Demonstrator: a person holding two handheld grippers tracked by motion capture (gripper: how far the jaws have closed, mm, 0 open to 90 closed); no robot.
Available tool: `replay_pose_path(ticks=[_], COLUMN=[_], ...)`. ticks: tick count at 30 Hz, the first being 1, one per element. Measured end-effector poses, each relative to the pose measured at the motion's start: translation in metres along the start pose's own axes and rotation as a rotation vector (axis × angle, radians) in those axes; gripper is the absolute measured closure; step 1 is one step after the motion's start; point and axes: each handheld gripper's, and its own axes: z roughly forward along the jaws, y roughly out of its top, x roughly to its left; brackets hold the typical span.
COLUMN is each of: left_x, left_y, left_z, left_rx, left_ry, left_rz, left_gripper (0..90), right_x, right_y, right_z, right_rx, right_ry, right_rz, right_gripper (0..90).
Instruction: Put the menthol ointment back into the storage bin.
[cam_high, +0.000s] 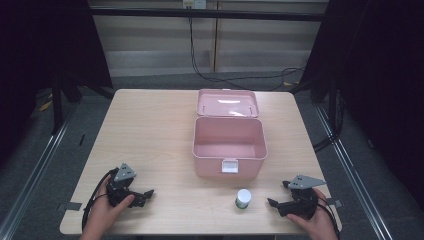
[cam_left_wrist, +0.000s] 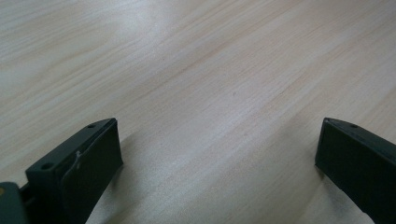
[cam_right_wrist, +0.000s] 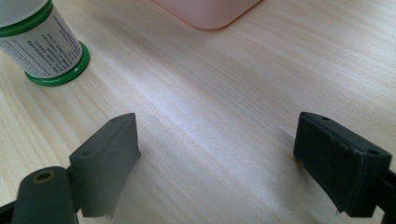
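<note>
Your left tool (cam_high: 142, 196) rests on the near left of the surface (cam_high: 150, 130), jaws spread wide and holding nothing; in the left gripper view there is bare wood grain between them. Moving right, the pink box (cam_high: 229, 145) sits mid-surface with its lid (cam_high: 228, 103) thrown back flat on the far side, and the inside looks empty. Just near of the box, between it and the near edge, stands the small white bottle (cam_high: 243, 198) with green trim. It is upright, long axis vertical, cap pointing up; in the right gripper view its label faces your tool. At the near right, your right tool (cam_high: 276, 199) lies low, jaws wide and empty, pointing left toward the bottle but well short of it. Judging by this, the work has barely begun: the box is already open, while the bottle has yet to be gripped, lifted and set inside.
</note>
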Motion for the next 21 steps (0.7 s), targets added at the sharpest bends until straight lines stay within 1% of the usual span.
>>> replay_pose_path(ticks=[14, 15, 16, 17, 18, 19, 20, 21], left_x=[0.000, 0.000, 0.000, 0.000, 0.000, 0.000, 0.000, 0.000], left_y=[0.000, 0.000, 0.000, 0.000, 0.000, 0.000, 0.000, 0.000], left_z=[0.000, 0.000, 0.000, 0.000, 0.000, 0.000, 0.000, 0.000], left_rx=[0.000, 0.000, -0.001, 0.000, 0.000, 0.000, -0.001, -0.001], left_ry=[0.000, 0.000, -0.001, 0.000, 0.000, 0.000, 0.000, -0.001], left_rz=[0.000, 0.000, -0.001, 0.000, 0.000, 0.000, -0.001, -0.001], left_gripper=[0.0, 0.0, 0.0, 0.0, 0.0, 0.0, 0.0, 0.0], right_x=[0.000, 0.001, 0.001, 0.002, 0.002, 0.003, 0.004, 0.004], right_y=[0.000, 0.002, 0.002, 0.006, 0.006, 0.009, 0.013, 0.013], right_z=[0.000, -0.001, -0.001, -0.002, -0.002, -0.003, -0.003, -0.003], right_rx=[0.000, 0.024, 0.024, 0.057, 0.057, 0.085, 0.128, 0.128], right_ry=[0.000, 0.002, 0.002, 0.004, 0.004, 0.011, 0.028, 0.028], right_rz=[-0.002, 0.002, 0.002, -0.004, -0.004, -0.010, -0.022, -0.022], right_gripper=[14.3, 15.3, 15.3, 17.0, 17.0, 18.1, 19.1, 19.1])
